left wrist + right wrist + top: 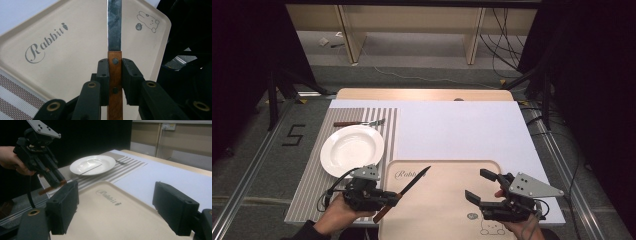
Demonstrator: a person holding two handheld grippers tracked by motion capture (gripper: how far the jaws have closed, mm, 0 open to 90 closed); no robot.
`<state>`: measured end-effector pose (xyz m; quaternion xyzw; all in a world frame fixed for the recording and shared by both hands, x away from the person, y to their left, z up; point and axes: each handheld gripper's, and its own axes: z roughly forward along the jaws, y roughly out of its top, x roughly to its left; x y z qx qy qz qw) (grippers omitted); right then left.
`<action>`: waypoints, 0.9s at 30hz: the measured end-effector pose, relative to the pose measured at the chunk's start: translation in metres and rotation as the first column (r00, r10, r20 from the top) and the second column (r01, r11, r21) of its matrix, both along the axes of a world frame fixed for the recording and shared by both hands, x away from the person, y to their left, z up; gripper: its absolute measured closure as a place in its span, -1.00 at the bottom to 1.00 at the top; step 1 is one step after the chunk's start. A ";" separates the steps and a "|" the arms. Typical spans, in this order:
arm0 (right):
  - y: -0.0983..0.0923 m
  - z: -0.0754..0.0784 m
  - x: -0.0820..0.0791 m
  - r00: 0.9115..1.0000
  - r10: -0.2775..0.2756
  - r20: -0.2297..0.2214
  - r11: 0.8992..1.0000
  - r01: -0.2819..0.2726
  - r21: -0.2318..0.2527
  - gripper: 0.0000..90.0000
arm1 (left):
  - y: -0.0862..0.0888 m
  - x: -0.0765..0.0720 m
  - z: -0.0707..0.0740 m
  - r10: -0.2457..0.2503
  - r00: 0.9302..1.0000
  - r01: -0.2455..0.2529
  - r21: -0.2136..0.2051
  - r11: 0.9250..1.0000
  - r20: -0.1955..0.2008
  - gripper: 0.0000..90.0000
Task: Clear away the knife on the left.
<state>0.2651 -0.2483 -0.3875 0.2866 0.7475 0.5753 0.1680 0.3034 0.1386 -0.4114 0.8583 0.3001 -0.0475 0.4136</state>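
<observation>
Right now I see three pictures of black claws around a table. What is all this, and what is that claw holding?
No robot: a person holds two hand-held grippers. One picture looks down from above; the other two come from cameras on each gripper. The left gripper clamps a wooden-handled table knife above a beige plastic tray printed "Rabbit". The right gripper hangs open, holding nothing. Beside the tray lie a round white plate and a wooden-handled fork on a grey striped placemat.

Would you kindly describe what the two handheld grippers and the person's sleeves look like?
Both are black, boxy two-jaw tools with blocky rectangular pads. The left gripper and the right gripper each carry a grey three-cornered plate dotted with small holes, and each trails a black cable. Brass-coloured rings mark the jaw pivots. A dark sleeve covers the left forearm.
</observation>
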 end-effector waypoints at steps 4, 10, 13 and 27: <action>0.000 0.000 0.000 1.000 -0.001 0.000 1.000 0.001 0.003 -0.51 | -0.005 0.000 -0.002 -0.008 1.000 0.008 0.007 1.000 -0.005 0.71; 0.000 0.000 0.000 1.000 -0.002 0.000 1.000 0.002 0.005 -0.51 | -0.015 0.001 -0.008 -0.025 1.000 0.025 0.012 1.000 -0.019 0.71; 0.000 0.000 0.000 1.000 -0.001 0.000 1.000 0.001 0.004 -0.51 | -0.022 0.000 -0.012 -0.043 0.999 0.044 0.029 0.999 -0.027 0.71; 0.000 0.000 0.000 1.000 -0.002 0.000 1.000 0.002 0.002 -0.51 | -0.045 0.008 -0.026 -0.087 0.994 0.091 0.068 0.994 -0.063 0.71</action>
